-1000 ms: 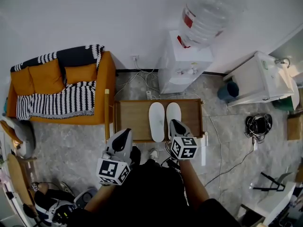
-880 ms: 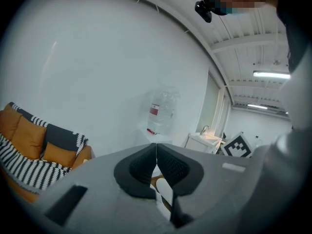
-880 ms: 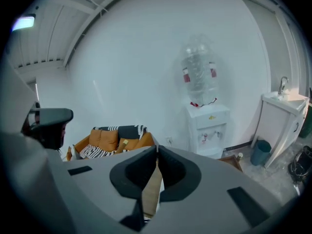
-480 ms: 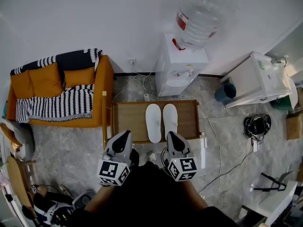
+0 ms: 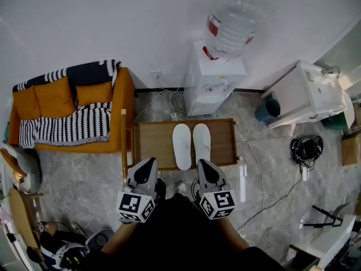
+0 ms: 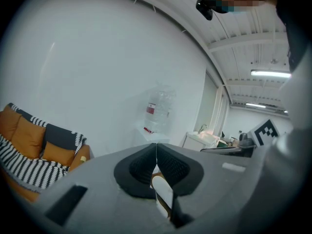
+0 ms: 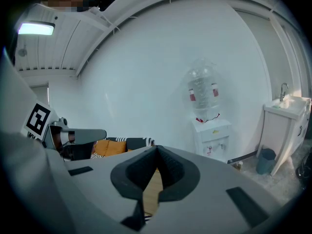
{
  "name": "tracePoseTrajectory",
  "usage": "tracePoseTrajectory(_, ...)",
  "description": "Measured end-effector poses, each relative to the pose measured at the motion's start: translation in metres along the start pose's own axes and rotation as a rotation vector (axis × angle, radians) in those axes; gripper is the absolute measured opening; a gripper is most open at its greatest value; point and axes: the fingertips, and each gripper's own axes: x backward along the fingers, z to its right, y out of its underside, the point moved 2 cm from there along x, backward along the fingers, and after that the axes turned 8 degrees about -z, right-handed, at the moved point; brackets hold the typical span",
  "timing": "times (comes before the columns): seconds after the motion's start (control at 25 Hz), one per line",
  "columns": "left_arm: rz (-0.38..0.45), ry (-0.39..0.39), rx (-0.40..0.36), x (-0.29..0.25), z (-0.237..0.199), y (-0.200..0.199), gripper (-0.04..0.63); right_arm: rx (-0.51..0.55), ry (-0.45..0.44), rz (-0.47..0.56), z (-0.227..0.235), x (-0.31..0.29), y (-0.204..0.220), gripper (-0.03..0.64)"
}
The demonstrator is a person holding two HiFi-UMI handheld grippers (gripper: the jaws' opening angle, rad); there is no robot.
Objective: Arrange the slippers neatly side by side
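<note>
The left slipper [image 5: 181, 145] and right slipper [image 5: 202, 141] lie side by side on the wooden table [image 5: 153, 143], just past the left gripper [image 5: 150, 161] and right gripper [image 5: 201, 164], whose fingers are pressed together on nothing. Only the head view shows both slippers whole; the right gripper view shows just wood below its fingers. Bare wood lies left of the slippers, and the sofa [image 5: 67, 112] stands at the table's left edge.

Bright, even indoor light; ceiling tube [image 7: 36, 29] glares; fisheye edges darken and bend.
</note>
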Motion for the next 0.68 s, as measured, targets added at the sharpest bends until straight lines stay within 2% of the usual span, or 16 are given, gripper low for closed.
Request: tracePoseTrajectory(0.68,-0.004,-0.024,0.009,0.003,-0.017,0.003,0.017,-0.026,-0.049,-0.012,-0.011,-0.014,0.003,0.011)
